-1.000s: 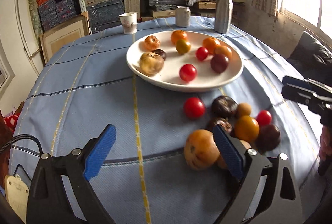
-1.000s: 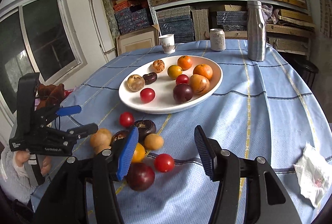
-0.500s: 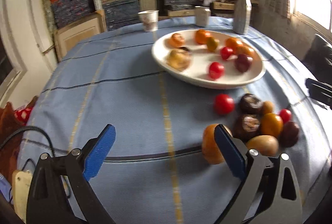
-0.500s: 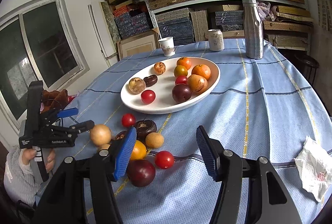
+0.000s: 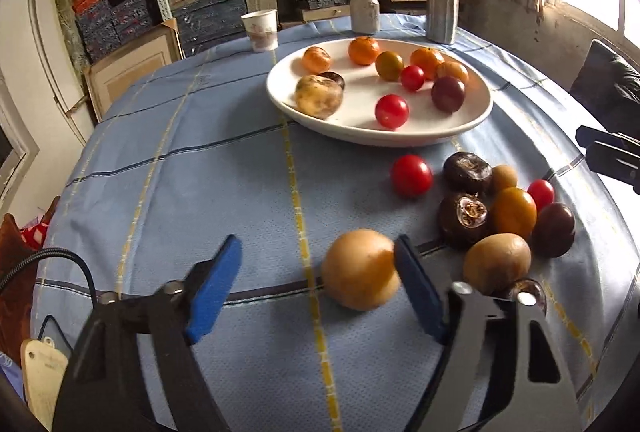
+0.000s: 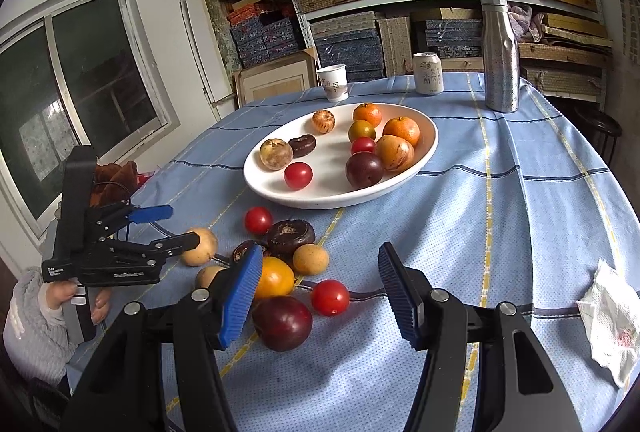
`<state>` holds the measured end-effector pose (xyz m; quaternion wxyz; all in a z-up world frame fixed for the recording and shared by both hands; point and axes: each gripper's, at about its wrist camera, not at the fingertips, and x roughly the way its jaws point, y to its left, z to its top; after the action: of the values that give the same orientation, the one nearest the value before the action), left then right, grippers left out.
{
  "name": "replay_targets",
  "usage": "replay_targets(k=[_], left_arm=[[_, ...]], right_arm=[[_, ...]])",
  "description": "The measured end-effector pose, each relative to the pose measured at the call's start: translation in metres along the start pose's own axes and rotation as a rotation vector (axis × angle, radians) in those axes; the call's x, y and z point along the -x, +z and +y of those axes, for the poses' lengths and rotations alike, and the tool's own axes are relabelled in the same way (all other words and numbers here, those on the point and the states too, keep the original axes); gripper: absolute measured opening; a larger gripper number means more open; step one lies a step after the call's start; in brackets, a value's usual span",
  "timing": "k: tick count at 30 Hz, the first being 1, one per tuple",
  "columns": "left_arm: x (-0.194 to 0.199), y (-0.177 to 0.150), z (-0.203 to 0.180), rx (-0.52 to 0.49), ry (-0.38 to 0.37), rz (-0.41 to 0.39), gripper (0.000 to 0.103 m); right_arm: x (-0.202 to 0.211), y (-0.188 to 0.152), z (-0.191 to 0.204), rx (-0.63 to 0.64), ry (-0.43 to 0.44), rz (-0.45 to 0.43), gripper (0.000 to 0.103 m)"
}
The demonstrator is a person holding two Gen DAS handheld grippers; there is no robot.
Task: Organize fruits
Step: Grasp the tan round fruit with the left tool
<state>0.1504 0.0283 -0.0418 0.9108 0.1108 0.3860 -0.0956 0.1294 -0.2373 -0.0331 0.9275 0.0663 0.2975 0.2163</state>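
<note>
1. Your left gripper has its fingers spread wide. The right-hand blue pad touches the side of a tan round fruit lying on the blue tablecloth; the other pad stands well clear of it.
2. Just right of that fruit lies the loose cluster: a brown fruit, a dark purple one, a red tomato.
3. Your right gripper is also wide open, holding nothing, above a dark plum and a small tomato.
4. The white plate sits beyond, with fruit on it.
</note>
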Motion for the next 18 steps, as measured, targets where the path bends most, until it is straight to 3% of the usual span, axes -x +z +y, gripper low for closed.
replay_targets(k=[5, 8, 18], left_arm=[[-0.002, -0.002, -0.013, -0.046, -0.029, 0.007, 0.062], [-0.006, -0.003, -0.016, -0.051, -0.067, 0.033, 0.043], [-0.007, -0.003, -0.012, -0.018, -0.076, 0.027, 0.042]], right_arm=[[0.001, -0.001, 0.0, 0.001, 0.004, 0.001, 0.061], [0.001, -0.002, 0.002, 0.007, 0.009, 0.007, 0.061], [0.003, -0.016, 0.02, 0.064, 0.043, 0.086, 0.061]])
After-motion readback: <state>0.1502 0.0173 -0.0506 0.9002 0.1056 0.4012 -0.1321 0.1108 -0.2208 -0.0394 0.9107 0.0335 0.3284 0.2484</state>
